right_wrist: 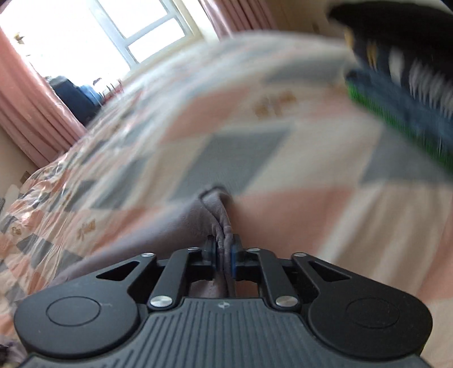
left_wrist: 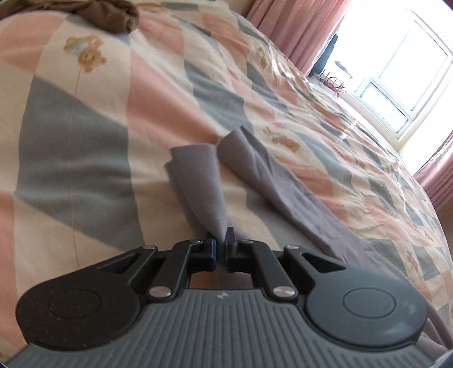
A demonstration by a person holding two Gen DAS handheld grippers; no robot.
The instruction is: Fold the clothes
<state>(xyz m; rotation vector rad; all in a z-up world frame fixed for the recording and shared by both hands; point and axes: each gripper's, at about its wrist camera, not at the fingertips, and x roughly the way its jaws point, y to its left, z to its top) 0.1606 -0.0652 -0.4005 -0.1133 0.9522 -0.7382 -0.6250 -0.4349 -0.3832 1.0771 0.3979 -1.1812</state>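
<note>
A grey-lilac garment [left_wrist: 263,181] lies across the patchwork bedspread [left_wrist: 85,119]. My left gripper [left_wrist: 222,242] is shut on one edge of it, and the cloth rises from the pads in a folded peak. In the right wrist view my right gripper [right_wrist: 225,247] is shut on a bunched, thicker fold of the same grey-lilac garment [right_wrist: 209,212], which trails off to the lower left. That view is blurred by motion.
A brown garment [left_wrist: 113,14] lies crumpled at the far top left of the bed. A dark striped pile with blue and green cloth [right_wrist: 402,93] sits at the upper right. Pink curtains [left_wrist: 297,31] and a bright window [left_wrist: 402,76] stand beyond the bed.
</note>
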